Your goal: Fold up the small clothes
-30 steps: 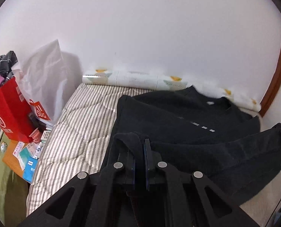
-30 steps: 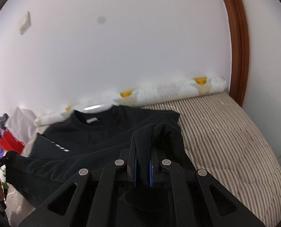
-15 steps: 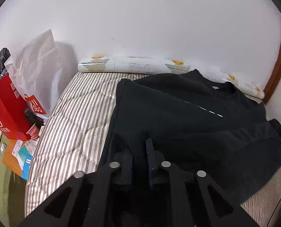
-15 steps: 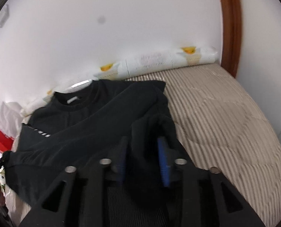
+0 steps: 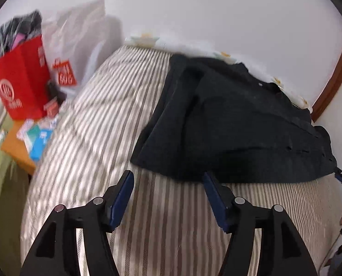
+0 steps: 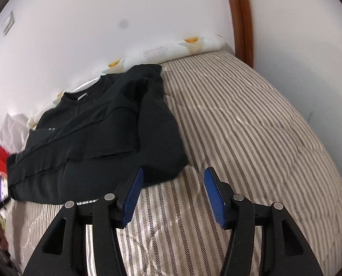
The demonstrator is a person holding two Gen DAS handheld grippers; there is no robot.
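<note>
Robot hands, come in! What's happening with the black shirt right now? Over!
Left gripper and right gripper both open, jaws just spread, nothing between them. Black shirt lies folded over on the striped bed, let go. Nothing in the way.

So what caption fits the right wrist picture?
Right tool open above the striped bed, black shirt lying folded.

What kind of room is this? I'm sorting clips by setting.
Most likely a bedroom: a striped quilted mattress against the wall, a patterned bolster along its far edge, and a black top laid out on it.
</note>
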